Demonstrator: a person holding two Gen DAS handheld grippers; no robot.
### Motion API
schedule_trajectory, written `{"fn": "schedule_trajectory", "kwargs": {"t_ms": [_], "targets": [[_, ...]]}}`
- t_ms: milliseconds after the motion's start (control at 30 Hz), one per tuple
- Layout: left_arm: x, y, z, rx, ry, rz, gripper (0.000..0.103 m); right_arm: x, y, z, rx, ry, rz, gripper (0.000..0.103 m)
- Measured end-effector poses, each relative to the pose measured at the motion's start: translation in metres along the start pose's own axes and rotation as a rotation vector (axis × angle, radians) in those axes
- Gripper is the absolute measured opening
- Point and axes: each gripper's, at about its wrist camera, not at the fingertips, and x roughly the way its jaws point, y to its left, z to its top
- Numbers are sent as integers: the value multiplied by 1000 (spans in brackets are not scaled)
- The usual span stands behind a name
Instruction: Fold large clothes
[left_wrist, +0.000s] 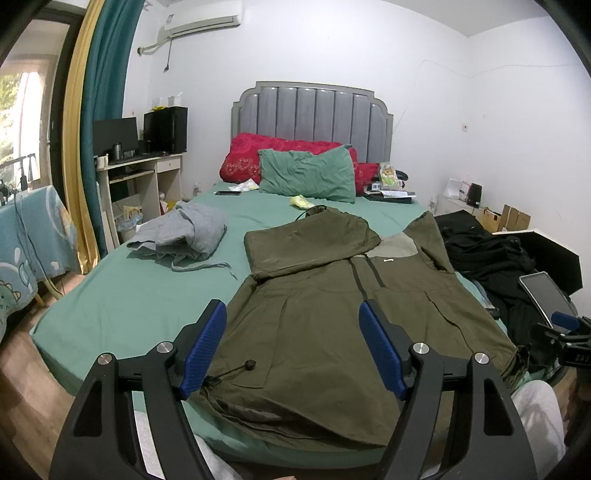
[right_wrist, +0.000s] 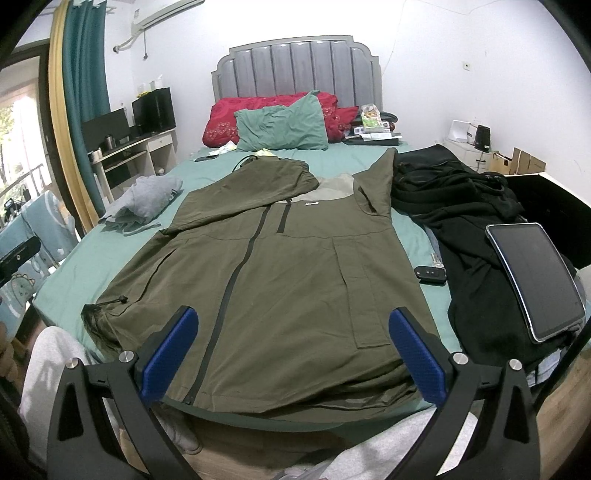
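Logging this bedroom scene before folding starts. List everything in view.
jacket: 1, olive green, spread flat on bed, left sleeve folded across
bed: 1, green sheet, grey headboard
grey garment: 1, crumpled, left of jacket
black clothes: pile, right of jacket
tablet: 1, dark screen, on black clothes
car key: 1, black, between jacket and black clothes
pillows: green in front of red, at headboard
phone: 1, black, near pillows
desk: 1, pale, with monitor
left gripper: open, above hem
right gripper: open, above hem
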Motion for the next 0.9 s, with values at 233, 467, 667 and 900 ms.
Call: {"fn": "schedule_trajectory", "kwargs": {"t_ms": [233, 467, 667, 900], "targets": [[-1, 0, 0, 2, 0, 0, 77, -1, 0, 2, 1, 0, 1, 102], [0, 0, 1, 3, 2, 1, 77, 0, 0, 1, 1, -2, 2, 102], [-1, 0, 2, 6, 0, 2, 77, -1, -1, 1, 1, -3, 2, 102], [-4, 0, 5, 8, 0, -6, 77, -1, -1, 0, 2, -4, 2, 102]]}}
